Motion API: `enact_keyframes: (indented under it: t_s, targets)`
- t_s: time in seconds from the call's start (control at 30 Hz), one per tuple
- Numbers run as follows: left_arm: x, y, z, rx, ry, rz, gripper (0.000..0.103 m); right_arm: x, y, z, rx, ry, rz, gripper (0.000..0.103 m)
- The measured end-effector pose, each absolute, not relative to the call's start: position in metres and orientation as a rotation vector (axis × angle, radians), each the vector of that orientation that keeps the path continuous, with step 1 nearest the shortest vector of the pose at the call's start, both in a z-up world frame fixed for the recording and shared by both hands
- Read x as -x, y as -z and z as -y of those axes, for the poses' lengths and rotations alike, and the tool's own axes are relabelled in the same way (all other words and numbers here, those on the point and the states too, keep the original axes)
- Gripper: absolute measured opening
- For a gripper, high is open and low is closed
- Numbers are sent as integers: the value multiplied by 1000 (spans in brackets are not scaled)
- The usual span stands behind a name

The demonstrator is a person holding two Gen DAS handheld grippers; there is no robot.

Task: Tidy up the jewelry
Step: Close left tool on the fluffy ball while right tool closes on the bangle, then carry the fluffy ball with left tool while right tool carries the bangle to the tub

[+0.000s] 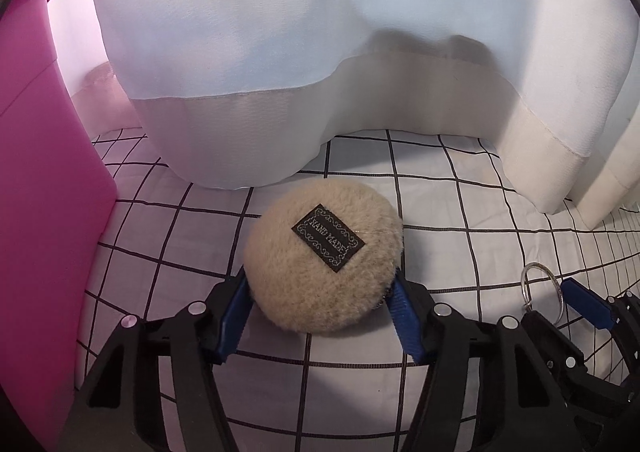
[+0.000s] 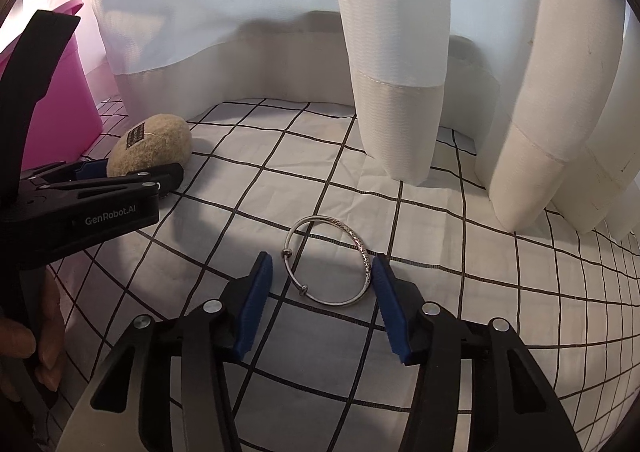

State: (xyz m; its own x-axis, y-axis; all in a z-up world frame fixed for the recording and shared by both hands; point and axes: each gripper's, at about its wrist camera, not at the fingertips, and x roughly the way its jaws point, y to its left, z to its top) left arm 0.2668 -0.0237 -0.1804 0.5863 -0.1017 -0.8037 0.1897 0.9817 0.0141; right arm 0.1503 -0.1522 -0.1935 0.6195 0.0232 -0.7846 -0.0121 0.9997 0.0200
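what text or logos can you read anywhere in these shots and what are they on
"HAND MADE" on the black woven label sewn to the top of the fluffy beige pouch.
"GenRobot.AI" in pale letters on the black body of the left gripper, seen from the right wrist view.
The same label in the right wrist view is too small to read.
The silver bangle has an engraved pattern, no legible text.

One round, fluffy beige pouch (image 1: 320, 264) with one black woven label (image 1: 328, 238) sewn on its top; one thin silver bangle (image 2: 330, 262) bearing two small beads on its band; one pink plastic bin (image 1: 44, 191) at the left edge; one white cloth with a black grid (image 2: 460, 292) covering the surface; several hanging folds of one pale white curtain (image 1: 280, 31) along the back; two black grippers, the left gripper (image 1: 320, 316) and the right gripper (image 2: 322, 304), each with two blue finger pads.
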Motion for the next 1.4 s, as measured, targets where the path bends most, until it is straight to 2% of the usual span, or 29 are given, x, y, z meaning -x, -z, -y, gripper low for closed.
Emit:
enact_keyframes:
  t_s: [0.13, 0.8, 1.03, 1.4]
  targets:
    - [-253, 181, 23, -95, 173, -927, 55, -148, 192, 153, -17, -25, -895, 42]
    - [-208, 144, 7, -57, 189, -876, 55, -112, 159, 168, -41, -49, -826, 42]
    - [-185, 109, 15, -56, 174, -841, 55, -93, 129, 176, -37, -79, -804, 42]
    - [-138, 24, 18, -16, 128, -743, 55, -71, 44, 175, 26, -177, -717, 42]
